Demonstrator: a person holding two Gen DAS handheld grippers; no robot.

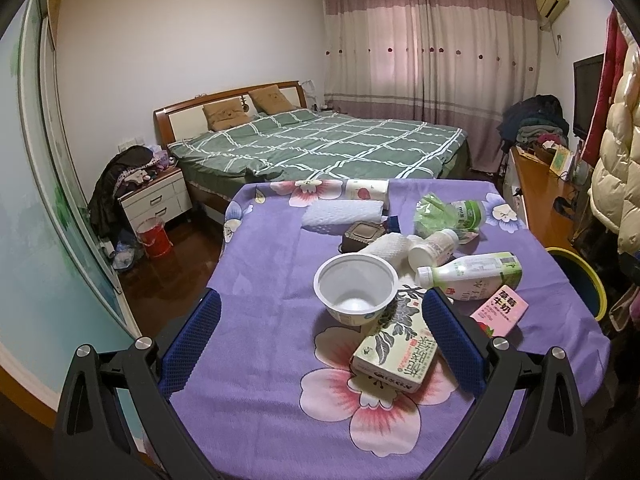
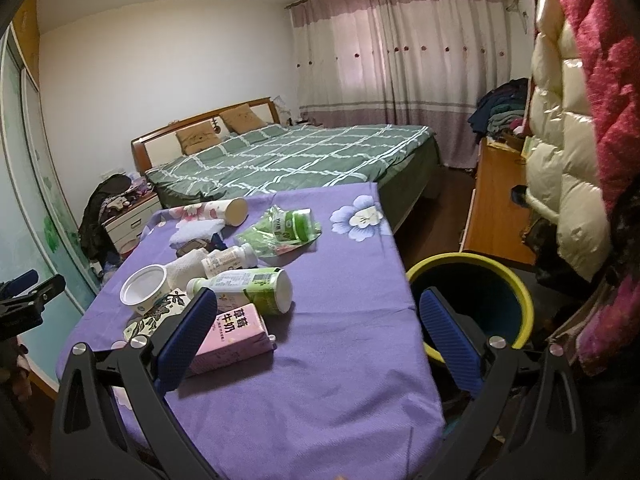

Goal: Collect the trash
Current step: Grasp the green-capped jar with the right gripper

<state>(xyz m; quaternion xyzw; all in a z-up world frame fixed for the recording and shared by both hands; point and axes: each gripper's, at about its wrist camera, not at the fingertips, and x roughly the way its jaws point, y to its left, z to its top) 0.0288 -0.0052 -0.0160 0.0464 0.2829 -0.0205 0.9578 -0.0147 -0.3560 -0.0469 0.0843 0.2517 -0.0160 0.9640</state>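
Little of the job looks done. The trash lies spread over the worktop with its purple flowered cloth: a white plastic bowl standing upright, a green tea carton lying just in front of it, a pink strawberry-milk carton, a large green-labelled milk bottle on its side, a smaller white bottle, a crumpled green wrapper, white foam netting and a floral paper tube at the far end.

The bin with the yellow rim stands on the floor just beside the worktop's right edge; as far as its dark inside shows, nothing can be made out in it (the bottom is hidden).

The left claw is spread wide and empty, hanging over the near cloth with the bowl and tea carton ahead of it. The right claw is likewise wide and empty, its left finger close to the pink carton, its right finger over the bin. By my reckoning every piece is left to collect, and the pink carton seems the nearest first pick.
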